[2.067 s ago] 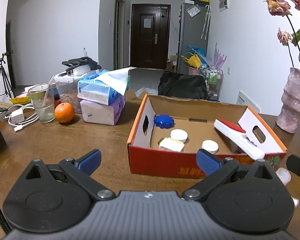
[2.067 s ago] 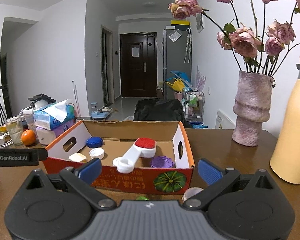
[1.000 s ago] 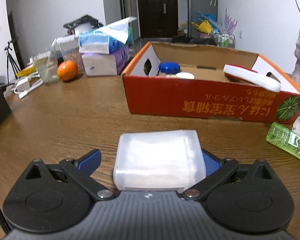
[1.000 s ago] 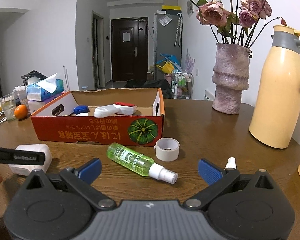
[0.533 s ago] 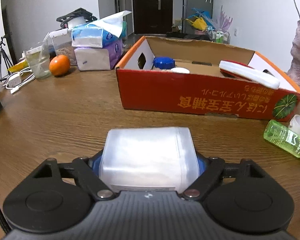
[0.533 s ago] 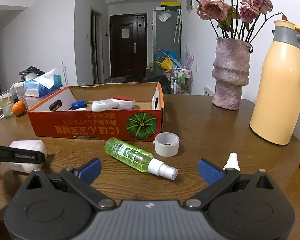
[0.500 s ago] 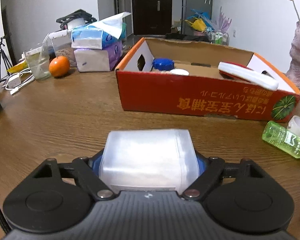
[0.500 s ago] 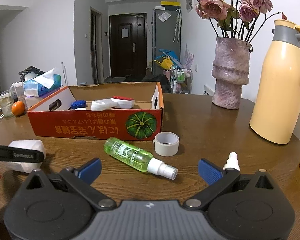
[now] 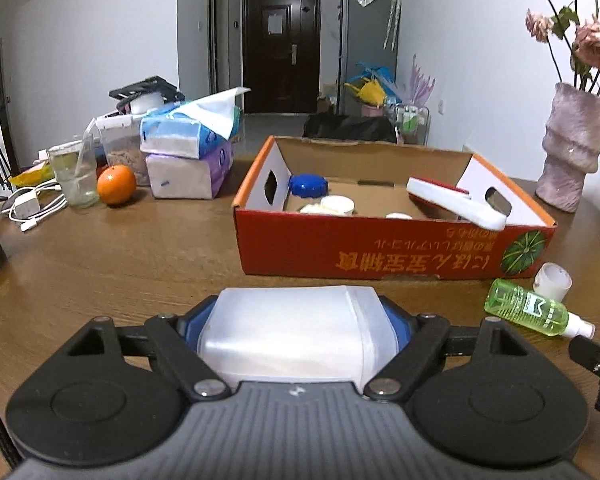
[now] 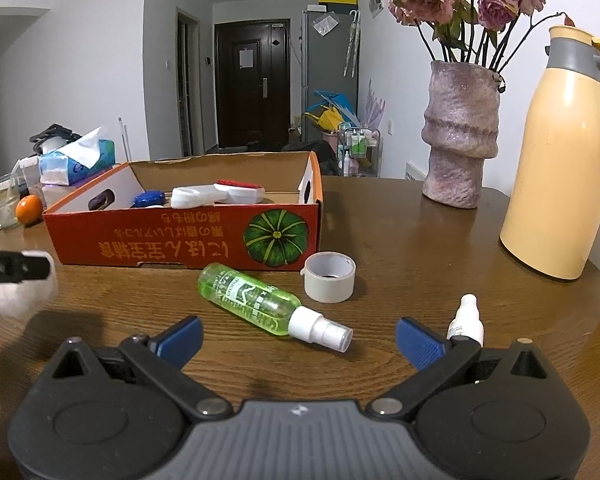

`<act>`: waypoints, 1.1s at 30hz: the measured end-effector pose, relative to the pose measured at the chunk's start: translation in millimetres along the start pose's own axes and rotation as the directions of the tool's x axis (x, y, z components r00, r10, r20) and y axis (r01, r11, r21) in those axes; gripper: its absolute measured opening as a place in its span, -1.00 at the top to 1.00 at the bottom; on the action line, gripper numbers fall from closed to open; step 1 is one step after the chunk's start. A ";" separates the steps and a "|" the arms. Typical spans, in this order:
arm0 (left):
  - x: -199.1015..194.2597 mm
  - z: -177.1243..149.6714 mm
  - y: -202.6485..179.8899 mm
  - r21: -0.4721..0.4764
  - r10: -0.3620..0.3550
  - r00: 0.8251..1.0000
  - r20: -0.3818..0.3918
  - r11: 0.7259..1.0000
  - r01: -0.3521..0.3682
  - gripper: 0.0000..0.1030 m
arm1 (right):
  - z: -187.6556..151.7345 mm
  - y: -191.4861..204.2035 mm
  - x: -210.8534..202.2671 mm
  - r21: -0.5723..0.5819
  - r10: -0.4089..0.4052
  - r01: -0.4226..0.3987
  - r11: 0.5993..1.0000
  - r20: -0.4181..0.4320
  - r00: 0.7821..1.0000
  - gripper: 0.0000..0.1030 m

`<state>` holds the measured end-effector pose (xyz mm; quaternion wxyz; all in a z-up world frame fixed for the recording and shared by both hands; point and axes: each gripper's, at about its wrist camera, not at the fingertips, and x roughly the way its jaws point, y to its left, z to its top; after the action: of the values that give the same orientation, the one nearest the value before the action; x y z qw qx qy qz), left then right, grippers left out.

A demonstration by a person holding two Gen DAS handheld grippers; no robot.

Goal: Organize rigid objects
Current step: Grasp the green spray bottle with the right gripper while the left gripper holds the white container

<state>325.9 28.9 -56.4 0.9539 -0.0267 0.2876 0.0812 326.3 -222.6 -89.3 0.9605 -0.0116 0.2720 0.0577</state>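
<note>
Left wrist view: the left tool (image 9: 298, 322) pinches a frosted white plastic container (image 9: 292, 330) between its blue pads, the container lying crosswise and filling the gap. Ahead stands the red cardboard box (image 9: 380, 246), open at the top, holding a blue cap (image 9: 309, 185), white lids (image 9: 337, 203) and a white brush with a red head (image 9: 454, 202) propped on the near wall. This view alone shows the box floor; it also shows the tissue packs (image 9: 190, 148), an orange (image 9: 116, 190) and a glass (image 9: 74, 178) to the box's left.

Right wrist view: the right tool (image 10: 298, 334) is spread wide and holds nothing. Between and beyond its fingers a green spray bottle (image 10: 256, 300) lies on its side on the bench (image 10: 400, 240), nozzle toward the camera. A roll of tape (image 10: 330, 276) stands just beside it, near the box's front corner. A small white dropper bottle (image 10: 466, 318) stands upright, close to the right finger. Only this view shows the yellow thermos (image 10: 564, 160) at the far right, with the vase (image 10: 460, 136) behind. The left tool and container appear blurred at the left edge.

Bare bench lies between box front and both tools.
</note>
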 end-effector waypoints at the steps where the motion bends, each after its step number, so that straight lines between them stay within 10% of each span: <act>1: -1.5 0.6 2.3 -0.001 -0.003 1.000 0.005 1.000 0.003 -0.62 | -0.1 0.2 0.9 -0.002 0.000 0.000 1.000 0.001 1.000 -1.00; 20: -4.9 7.4 35.6 -0.022 0.016 0.999 0.029 1.000 -0.015 -0.62 | 14.1 8.3 55.8 -0.080 0.017 -0.020 0.997 -0.034 0.999 -0.96; 33: -4.9 7.5 36.9 -0.023 0.016 0.999 0.029 1.000 -0.015 -0.62 | 21.8 28.8 81.9 -0.095 0.114 -0.124 0.988 -0.097 0.989 -0.42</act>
<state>319.6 65.3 -47.6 0.9569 -0.0341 0.2731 0.0923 403.6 -184.3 -113.3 0.9401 -0.0463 0.3125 0.1280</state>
